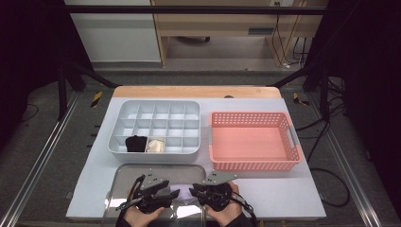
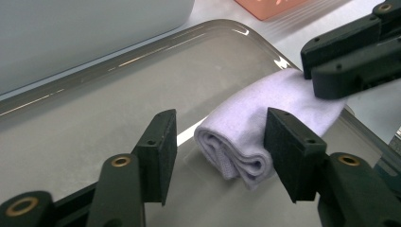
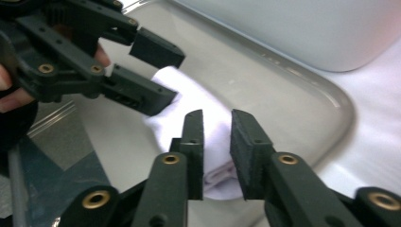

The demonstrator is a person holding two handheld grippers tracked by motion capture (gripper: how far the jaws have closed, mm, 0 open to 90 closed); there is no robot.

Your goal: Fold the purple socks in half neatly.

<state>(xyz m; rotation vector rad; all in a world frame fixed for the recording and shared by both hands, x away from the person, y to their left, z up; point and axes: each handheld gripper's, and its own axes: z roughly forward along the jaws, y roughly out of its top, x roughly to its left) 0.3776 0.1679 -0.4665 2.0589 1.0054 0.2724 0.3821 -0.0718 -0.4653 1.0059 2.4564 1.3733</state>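
A folded lilac cloth [image 1: 182, 193] lies on the metal tray [image 1: 142, 169] at the table's near edge. In the left gripper view the cloth [image 2: 246, 127] sits inside my left gripper [image 2: 220, 137], close to the right-hand pad. The jaws stand wide and the other pad is clear of it. My right gripper [image 3: 217, 137] has its jaws drawn narrow around the cloth's [image 3: 208, 101] other end. From the left gripper view the right gripper [image 2: 326, 71] is pinching that end. In the high view the left gripper [image 1: 171, 190] and right gripper [image 1: 193, 191] point toward each other.
Behind the tray stands a white compartment box [image 1: 158, 102] holding a black item [image 1: 136, 143] and a cream item [image 1: 155, 145] in its front row. A pink basket [image 1: 255, 141] sits to its right. The person's hands come in at the bottom edge.
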